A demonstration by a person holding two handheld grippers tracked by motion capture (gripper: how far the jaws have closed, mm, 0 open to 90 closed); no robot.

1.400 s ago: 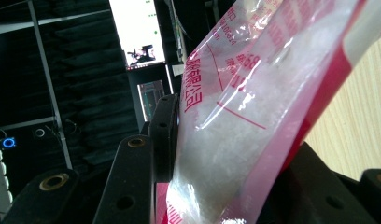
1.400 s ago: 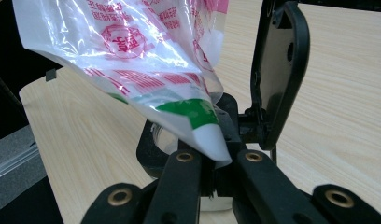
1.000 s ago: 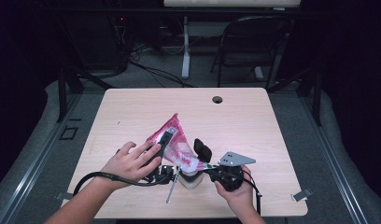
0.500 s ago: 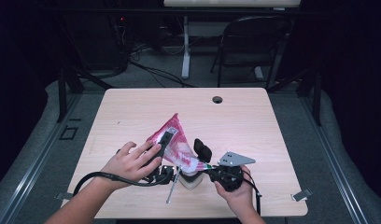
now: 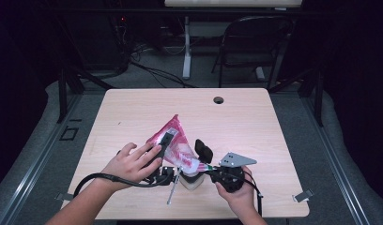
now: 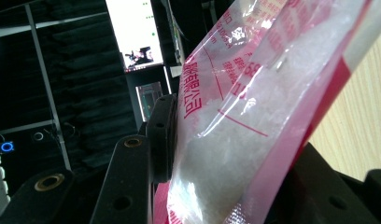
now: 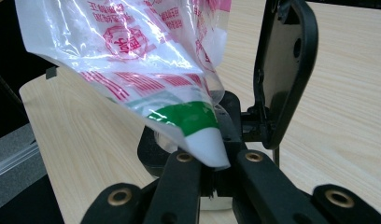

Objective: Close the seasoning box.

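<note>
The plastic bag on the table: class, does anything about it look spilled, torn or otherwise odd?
Nothing looks spilled or torn. The plastic bag of white grains is held tilted above the table, one corner up. The left tool clamps its side and the right tool pinches its lower corner over a small white cup. A thin metal utensil lies beside the cup.

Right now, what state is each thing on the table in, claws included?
plastic bag: lifted off the table, tilted, holding white grains, gripped at both ends.
left claw: closed on the bag's body.
right claw: shut on the bag's lower corner.
white cup: upright on the table beneath the bag's lower corner.
table: light wood, with a cable hole near the far edge.
</note>
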